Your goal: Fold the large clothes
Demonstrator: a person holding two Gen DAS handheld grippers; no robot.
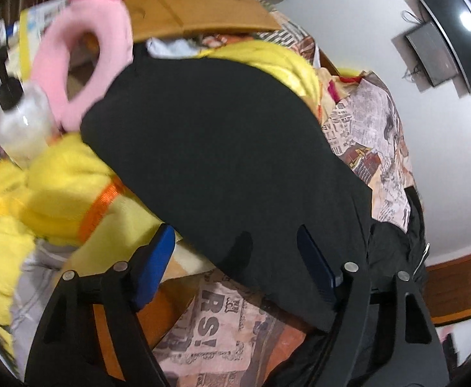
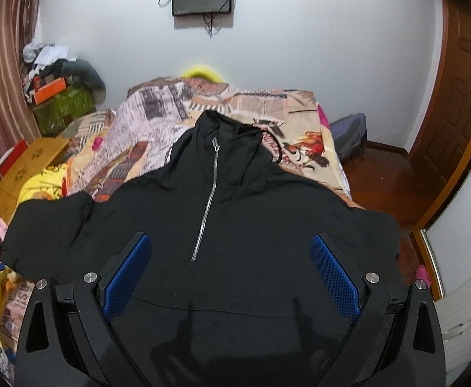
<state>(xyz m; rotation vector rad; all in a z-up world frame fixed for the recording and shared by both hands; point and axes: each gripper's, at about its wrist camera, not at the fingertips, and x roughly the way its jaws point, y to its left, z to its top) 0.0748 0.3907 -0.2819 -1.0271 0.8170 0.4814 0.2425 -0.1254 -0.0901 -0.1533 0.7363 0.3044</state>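
Note:
A black hooded jacket (image 2: 235, 213) with a silver half zip (image 2: 207, 203) lies spread face up on the bed, hood toward the far wall. My right gripper (image 2: 230, 259) is open above the jacket's lower chest, blue pads wide apart. In the left wrist view one black sleeve (image 1: 216, 148) stretches across the bed. My left gripper (image 1: 235, 245) is open just above the sleeve's near end, its blue pads (image 1: 158, 264) apart and holding nothing.
The bed has a newspaper-print cover (image 2: 158, 122). Yellow cloth (image 1: 51, 187), a pink plush (image 1: 87, 48), a clear bottle (image 1: 22, 125) and a wooden board (image 1: 196, 3) crowd the bed's left side. A bag (image 2: 348, 138) lies on the wooden floor at right.

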